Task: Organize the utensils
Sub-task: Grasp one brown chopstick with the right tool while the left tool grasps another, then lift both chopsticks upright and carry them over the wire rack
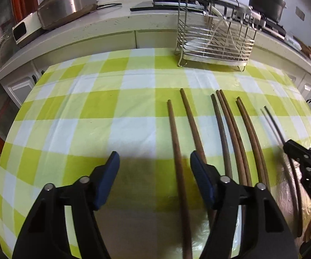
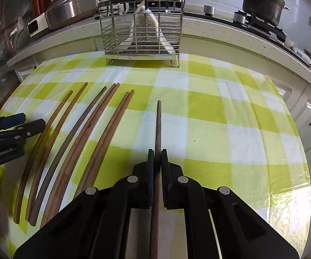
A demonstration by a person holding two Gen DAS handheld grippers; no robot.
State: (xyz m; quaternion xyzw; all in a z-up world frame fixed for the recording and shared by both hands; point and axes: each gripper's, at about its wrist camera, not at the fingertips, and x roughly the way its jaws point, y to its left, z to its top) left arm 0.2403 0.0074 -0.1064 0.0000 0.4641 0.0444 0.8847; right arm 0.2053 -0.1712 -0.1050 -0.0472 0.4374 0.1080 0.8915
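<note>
Off to your far left, the left gripper (image 1: 154, 161) hangs spread and empty over the brown chopsticks (image 2: 77, 142) lying loose on the checked cloth (image 2: 231, 116). Between your right gripper (image 2: 157, 151) fingers one chopstick (image 2: 158, 120) is pinched, pointing ahead; you seem mid-pickup, so next carry it forward, tip it upright, and drop it into the wire caddy (image 2: 141, 32).

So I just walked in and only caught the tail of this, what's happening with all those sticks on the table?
A person is sorting chopsticks with two handheld grippers. The right gripper is shut on one chopstick, tip pointing toward the wire utensil rack at the table's far edge. The left gripper is open, straddling another chopstick. Seven chopsticks lie in a row on the checked tablecloth.
</note>
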